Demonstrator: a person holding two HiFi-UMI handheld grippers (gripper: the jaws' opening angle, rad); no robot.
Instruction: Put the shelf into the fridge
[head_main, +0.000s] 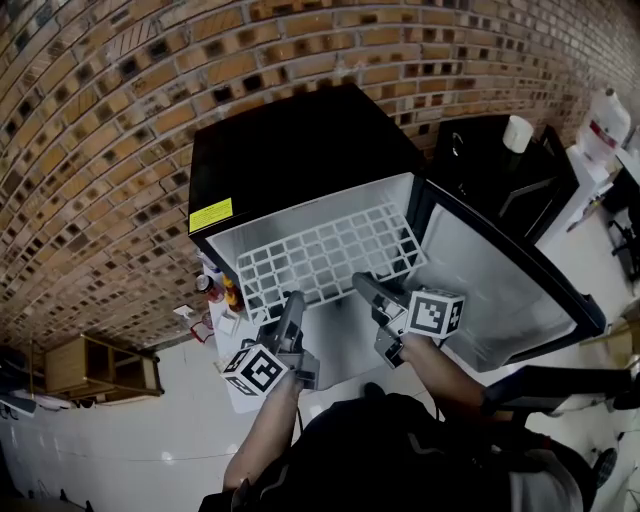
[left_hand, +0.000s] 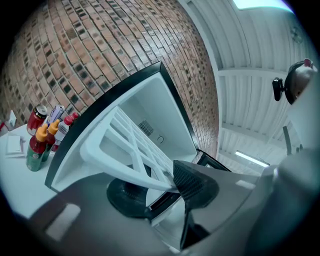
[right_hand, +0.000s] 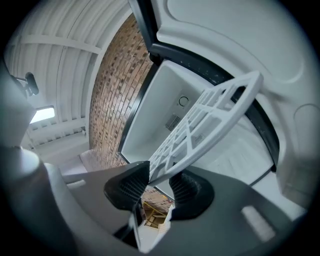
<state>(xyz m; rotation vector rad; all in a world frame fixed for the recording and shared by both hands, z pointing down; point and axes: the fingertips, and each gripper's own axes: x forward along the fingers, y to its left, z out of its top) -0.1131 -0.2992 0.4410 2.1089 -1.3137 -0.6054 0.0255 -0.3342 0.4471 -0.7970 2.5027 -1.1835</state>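
The shelf (head_main: 325, 255) is a white open grid, lying about level in the mouth of the fridge (head_main: 290, 150). Its back half is inside the white cavity and its front rim juts out toward the person at 6 o'clock. Whether its sides sit in any grooves I cannot tell.

It looks light and stiff, likely moulded plastic, with a smooth rim that could slide between pads. The thin cross-bars seem the weakest part, so the thick front rim is the place to hold it. Two spread grips there would keep it from tipping.

That is where both tools are. The left tongs (head_main: 292, 300) are clenched on the rim toward 7 o'clock, and the right tongs (head_main: 363, 283) grasp it toward 5 o'clock, pads against each face.

The door (head_main: 500, 290) stands wide at 3 to 4 o'clock. A yellow label (head_main: 211, 215) sits on the fridge top at 10 o'clock, its print too small to read. Sauce bottles (left_hand: 42, 142) and a red can (left_hand: 36, 119) stand on the white surface (left_hand: 17, 175) at 8 o'clock — their labels are unreadable too.
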